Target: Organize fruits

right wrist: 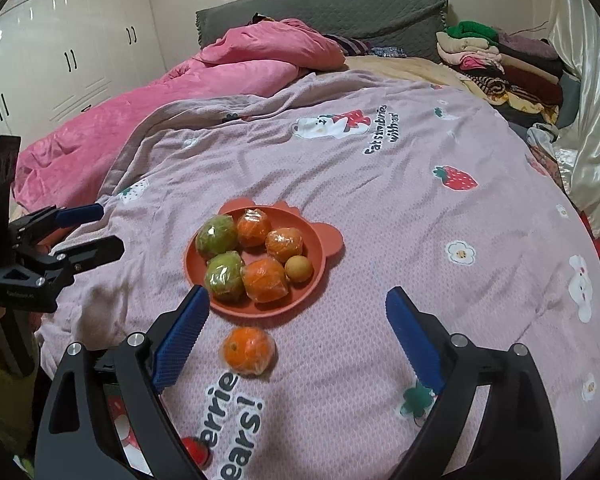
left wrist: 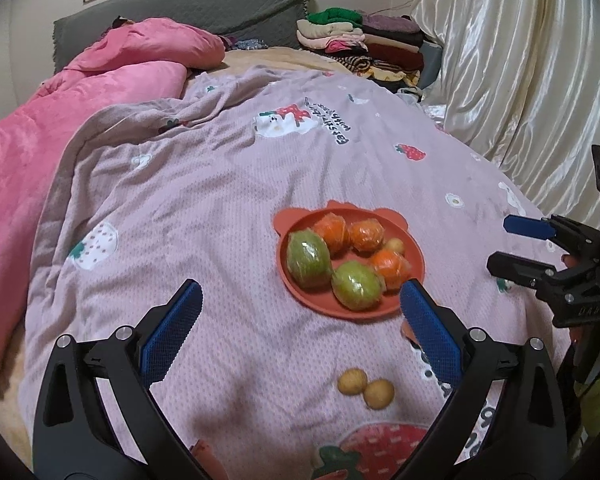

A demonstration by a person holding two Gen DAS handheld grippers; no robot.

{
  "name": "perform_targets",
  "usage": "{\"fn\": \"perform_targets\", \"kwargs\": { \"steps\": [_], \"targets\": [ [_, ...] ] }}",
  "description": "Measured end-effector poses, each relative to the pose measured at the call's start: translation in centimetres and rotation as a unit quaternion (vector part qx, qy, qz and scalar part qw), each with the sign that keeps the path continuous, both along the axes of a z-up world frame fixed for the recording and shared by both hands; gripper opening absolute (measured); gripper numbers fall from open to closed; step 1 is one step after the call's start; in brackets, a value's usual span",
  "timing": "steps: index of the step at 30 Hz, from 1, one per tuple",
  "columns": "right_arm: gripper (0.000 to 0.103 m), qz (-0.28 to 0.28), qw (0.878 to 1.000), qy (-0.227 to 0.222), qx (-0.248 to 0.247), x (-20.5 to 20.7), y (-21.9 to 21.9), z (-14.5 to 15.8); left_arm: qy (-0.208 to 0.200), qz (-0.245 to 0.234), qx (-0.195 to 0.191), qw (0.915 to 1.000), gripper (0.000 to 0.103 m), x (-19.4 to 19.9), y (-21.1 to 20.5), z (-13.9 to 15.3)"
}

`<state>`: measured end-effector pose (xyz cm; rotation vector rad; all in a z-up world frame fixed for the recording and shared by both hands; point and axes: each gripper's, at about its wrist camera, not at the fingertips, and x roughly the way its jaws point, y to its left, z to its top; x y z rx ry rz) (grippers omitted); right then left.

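Observation:
An orange bear-eared plate (left wrist: 300, 292) (right wrist: 316, 240) lies on the bed. It holds two wrapped green fruits (left wrist: 309, 259) (right wrist: 217, 236), three wrapped oranges (left wrist: 366, 235) (right wrist: 265, 280) and one small yellow fruit (left wrist: 394, 245) (right wrist: 299, 268). Two small yellow fruits (left wrist: 366, 388) lie on the blanket between my left gripper's open fingers, close in front of the plate. A wrapped orange (right wrist: 248, 350) lies on the blanket between my right gripper's open fingers. My left gripper (left wrist: 300, 332) and right gripper (right wrist: 296, 332) are both open and empty. Each shows side-on in the other's view (left wrist: 516, 248) (right wrist: 92, 232).
A lilac strawberry-print blanket (left wrist: 220, 200) (right wrist: 420, 220) covers the bed. A pink quilt (left wrist: 80, 120) lies at the left, folded clothes (left wrist: 360, 44) (right wrist: 500, 68) at the head, a cream curtain (left wrist: 520, 60) at the right. A small red object (right wrist: 196, 450) lies near the front edge.

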<state>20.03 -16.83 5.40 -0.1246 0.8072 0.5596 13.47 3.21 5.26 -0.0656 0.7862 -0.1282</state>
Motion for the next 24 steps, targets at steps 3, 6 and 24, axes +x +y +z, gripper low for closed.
{"fn": "perform_targets", "kwargs": {
  "steps": [3, 6, 24],
  "targets": [
    [0.091, 0.005, 1.000, 0.000, 0.000, -0.7, -0.2, 0.0, 0.005, 0.001, 0.000, 1.0000, 0.093, -0.8, -0.4, -0.1],
    [0.092, 0.011, 1.000, 0.000, 0.000, -1.3, -0.3, 0.0, 0.010, 0.001, 0.003, 0.9999, 0.093, -1.6, -0.9, -0.3],
    [0.092, 0.031, 1.000, 0.007, 0.002, -3.8, -1.0, -0.3, 0.016, 0.013, 0.012, 0.9997, 0.093, -4.4, -2.7, 0.5]
  ]
}}
